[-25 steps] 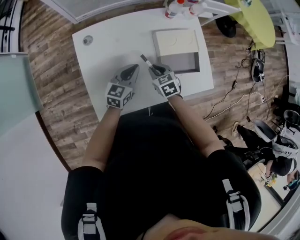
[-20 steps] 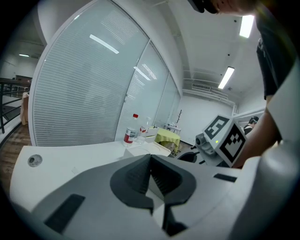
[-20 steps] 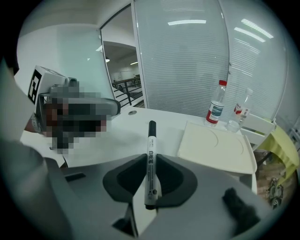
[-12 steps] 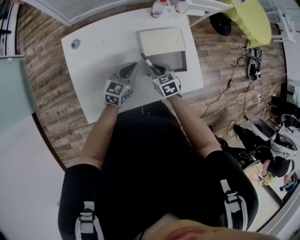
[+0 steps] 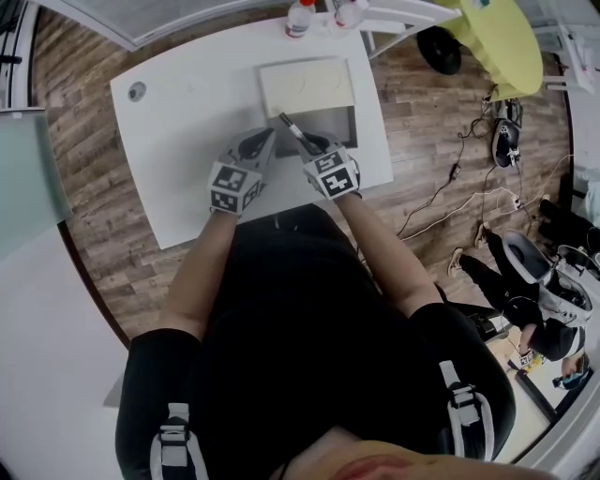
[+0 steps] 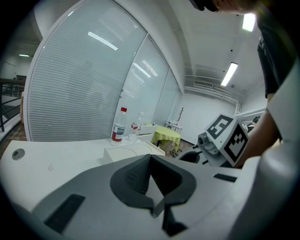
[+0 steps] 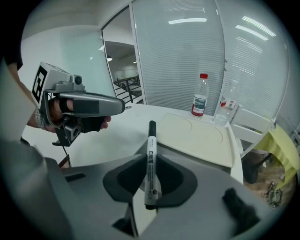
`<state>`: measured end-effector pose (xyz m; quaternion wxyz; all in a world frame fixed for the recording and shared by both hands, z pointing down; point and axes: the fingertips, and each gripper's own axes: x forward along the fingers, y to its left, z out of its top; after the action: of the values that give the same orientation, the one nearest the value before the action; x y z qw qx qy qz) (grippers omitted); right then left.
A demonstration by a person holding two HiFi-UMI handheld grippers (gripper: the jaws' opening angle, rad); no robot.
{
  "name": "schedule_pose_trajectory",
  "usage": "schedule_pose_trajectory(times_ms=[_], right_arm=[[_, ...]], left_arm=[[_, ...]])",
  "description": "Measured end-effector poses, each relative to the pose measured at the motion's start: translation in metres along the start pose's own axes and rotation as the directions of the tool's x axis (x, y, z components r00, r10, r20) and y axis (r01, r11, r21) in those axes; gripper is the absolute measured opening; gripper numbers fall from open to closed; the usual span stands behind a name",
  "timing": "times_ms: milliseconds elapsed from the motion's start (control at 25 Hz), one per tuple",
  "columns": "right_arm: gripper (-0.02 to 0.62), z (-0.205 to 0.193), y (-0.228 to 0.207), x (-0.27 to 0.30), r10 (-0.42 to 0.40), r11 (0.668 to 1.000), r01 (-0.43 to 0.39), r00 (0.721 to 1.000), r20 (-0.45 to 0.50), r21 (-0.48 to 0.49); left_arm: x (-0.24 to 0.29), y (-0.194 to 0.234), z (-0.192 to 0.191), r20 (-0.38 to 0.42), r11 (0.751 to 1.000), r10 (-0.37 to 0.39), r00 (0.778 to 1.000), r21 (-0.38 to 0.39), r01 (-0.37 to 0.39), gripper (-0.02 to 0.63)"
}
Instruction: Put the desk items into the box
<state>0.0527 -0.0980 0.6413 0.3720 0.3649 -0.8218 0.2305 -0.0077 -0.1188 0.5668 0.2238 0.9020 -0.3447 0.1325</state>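
One marker (image 7: 151,157), white with black ends, is pinched between the jaws of the right gripper (image 7: 151,174), its capped tip pointing forward and up. Seen from the head view, the right gripper (image 5: 304,141) holds the marker (image 5: 290,126) just over the near edge of the open box (image 5: 336,123), which sits toward the far right of the white desk (image 5: 178,141). The box's cream lid (image 5: 306,84) lies folded back flat behind it. The left gripper (image 6: 150,165) has its jaws pressed together with nothing between them, and in the head view it hovers just beside the right one, over bare desk in front of the box (image 5: 262,142). The marker is not yet in the box, so this item probably needs only to be carried a little further and let go. What shows of the grey inside of the box looks bare, though the grippers hide its near part. No other loose items show on the desk, apart from two bottles (image 5: 298,17) at its far edge, so the marker may be the last thing left to pack.
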Motion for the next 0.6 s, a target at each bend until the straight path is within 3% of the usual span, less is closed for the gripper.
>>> schedule_pose_trajectory(times_ms=[600], right_arm=[[0.07,-0.029,-0.019,0.019,0.101,0.986,-0.109,0.993,-0.063,-0.126]], left_arm=[[0.03,0.0,-0.024,-0.034,0.994,0.095,0.995,-0.042,-0.097,0.011]])
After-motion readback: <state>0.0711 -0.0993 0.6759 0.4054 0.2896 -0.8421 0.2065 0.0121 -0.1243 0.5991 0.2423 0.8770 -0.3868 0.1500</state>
